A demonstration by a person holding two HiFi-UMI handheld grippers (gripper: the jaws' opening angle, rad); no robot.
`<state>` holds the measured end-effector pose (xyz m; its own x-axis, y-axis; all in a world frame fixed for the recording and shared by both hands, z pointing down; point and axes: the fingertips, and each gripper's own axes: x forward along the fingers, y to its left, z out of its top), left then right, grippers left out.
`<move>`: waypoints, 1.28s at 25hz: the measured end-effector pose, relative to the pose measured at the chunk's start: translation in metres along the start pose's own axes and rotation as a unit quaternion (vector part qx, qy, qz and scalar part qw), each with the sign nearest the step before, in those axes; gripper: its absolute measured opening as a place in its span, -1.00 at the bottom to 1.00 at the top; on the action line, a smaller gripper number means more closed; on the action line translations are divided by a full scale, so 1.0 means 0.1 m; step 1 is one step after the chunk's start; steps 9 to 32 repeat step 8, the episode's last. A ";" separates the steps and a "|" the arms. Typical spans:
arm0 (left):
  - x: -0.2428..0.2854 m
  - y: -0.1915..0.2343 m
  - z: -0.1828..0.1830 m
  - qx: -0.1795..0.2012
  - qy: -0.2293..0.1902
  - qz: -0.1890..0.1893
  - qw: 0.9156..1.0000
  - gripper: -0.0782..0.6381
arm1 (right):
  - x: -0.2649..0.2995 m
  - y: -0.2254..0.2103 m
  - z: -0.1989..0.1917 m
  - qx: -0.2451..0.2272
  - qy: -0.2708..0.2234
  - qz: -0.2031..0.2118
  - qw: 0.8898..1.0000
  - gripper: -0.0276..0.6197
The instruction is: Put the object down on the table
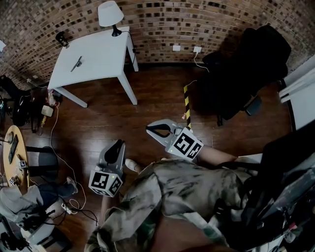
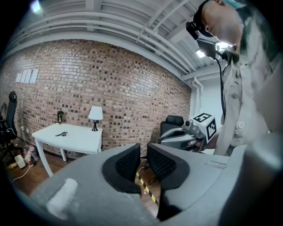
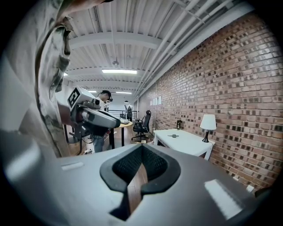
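A white table (image 1: pixel 98 64) stands against the brick wall, far from both grippers. A small dark tool (image 1: pixel 76 63) lies on its top, which also shows in the left gripper view (image 2: pixel 61 133) and the right gripper view (image 3: pixel 173 136). My left gripper (image 1: pixel 118 143) hangs over the wooden floor. Its pads (image 2: pixel 128 161) are parted by a narrow slit with nothing between them. My right gripper (image 1: pixel 149 129) is held a little higher and to the right. Its fingertips touch, so the gripper (image 3: pixel 141 149) is shut and empty. Each gripper sees the other, the right gripper (image 2: pixel 177 137) and the left gripper (image 3: pixel 95 117).
A white lamp (image 1: pixel 110 15) and a small dark object (image 1: pixel 62 38) stand at the table's back edge. A black office chair (image 1: pixel 246 74) is on the right, with yellow-black tape (image 1: pixel 187 103) on the floor beside it. A round wooden table (image 1: pixel 12 157) and cables lie on the left.
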<state>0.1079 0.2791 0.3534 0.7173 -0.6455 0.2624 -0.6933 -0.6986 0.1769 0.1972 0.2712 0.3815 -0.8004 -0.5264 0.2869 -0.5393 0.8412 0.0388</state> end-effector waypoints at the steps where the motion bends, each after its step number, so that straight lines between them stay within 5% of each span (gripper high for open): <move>1: 0.01 -0.02 -0.02 -0.001 0.001 0.000 1.000 -0.64 | -0.01 0.01 -0.02 0.000 0.001 0.001 1.000 -0.89; 32: 0.00 -0.02 -0.14 -0.007 0.002 0.001 1.000 -0.64 | 0.00 0.06 -0.08 -0.005 0.007 0.008 1.000 -0.89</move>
